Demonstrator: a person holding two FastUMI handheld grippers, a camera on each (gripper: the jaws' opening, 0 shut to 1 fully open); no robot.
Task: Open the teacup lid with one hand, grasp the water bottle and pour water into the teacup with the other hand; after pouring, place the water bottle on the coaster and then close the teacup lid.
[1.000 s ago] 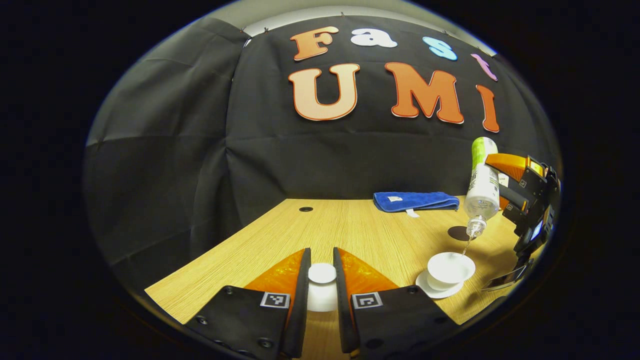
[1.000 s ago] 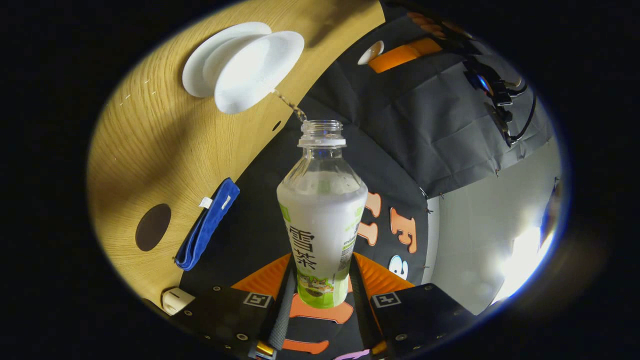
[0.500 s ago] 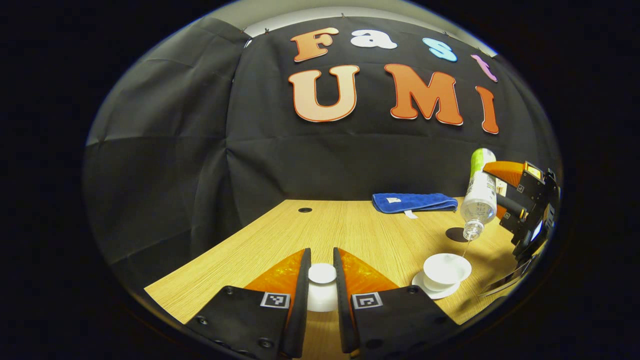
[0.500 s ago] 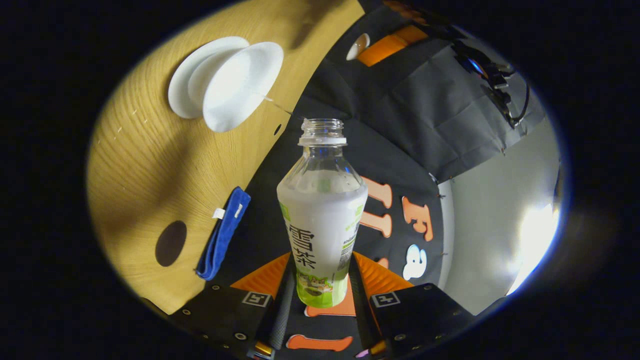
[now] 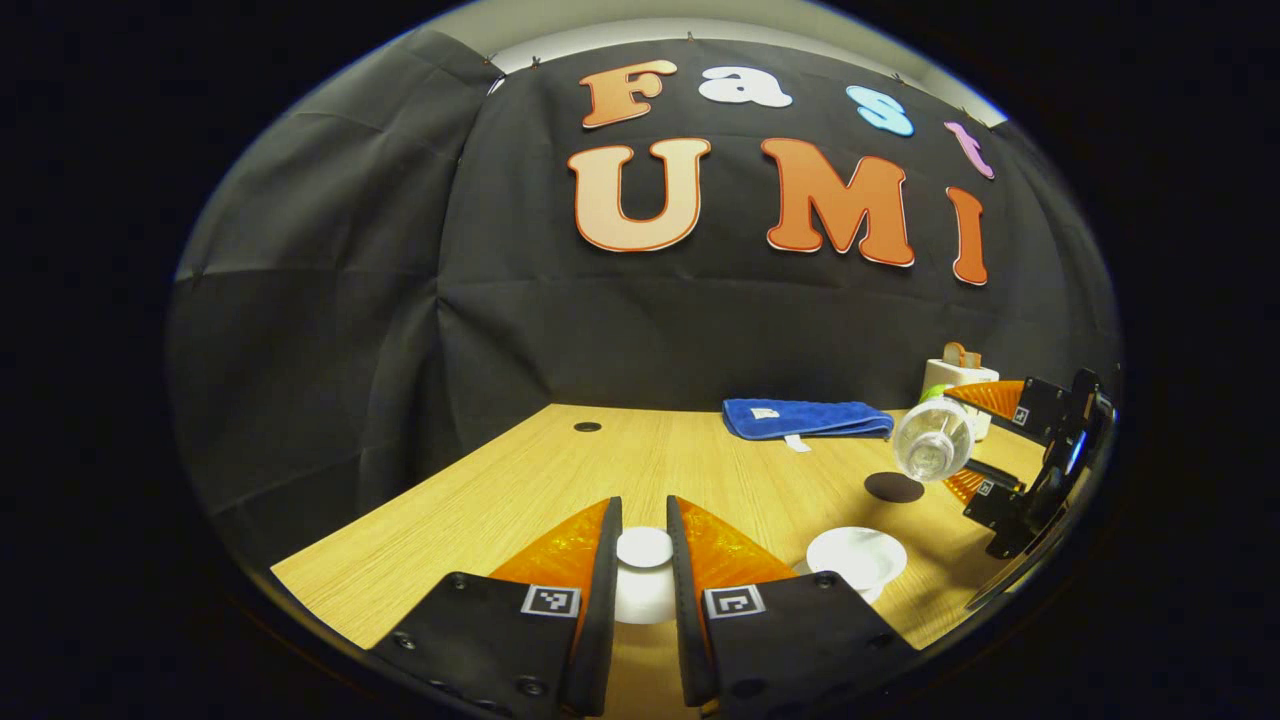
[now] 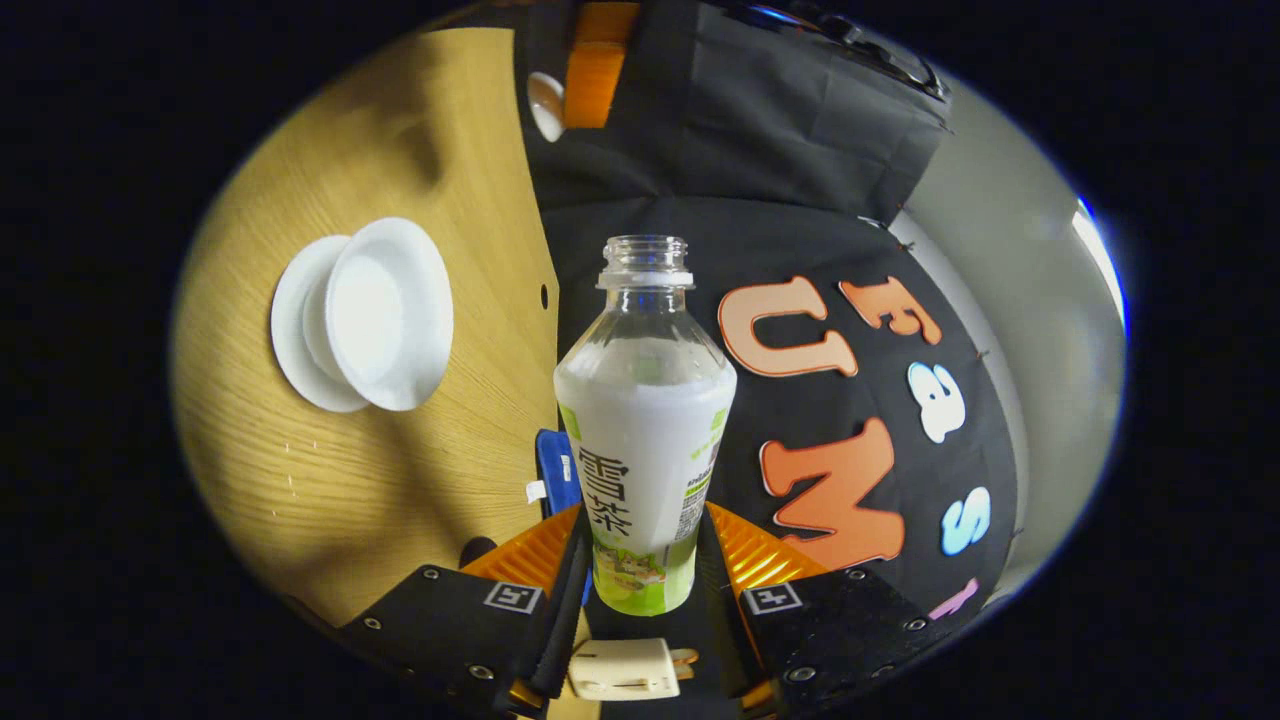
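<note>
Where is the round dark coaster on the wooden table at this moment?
In the left gripper view, the round dark coaster lies on the wooden table at right, between the folded blue towel and the white teacup.

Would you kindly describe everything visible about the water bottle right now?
The water bottle is clear plastic with a ribbed, uncapped threaded neck and a white-and-green printed label round its body. The right gripper holds it by the lower body, one finger on each side. In the left gripper view the bottle hangs in the air, tipped roughly sideways, mouth open, past the teacup and near the dark coaster. No stream shows.
</note>
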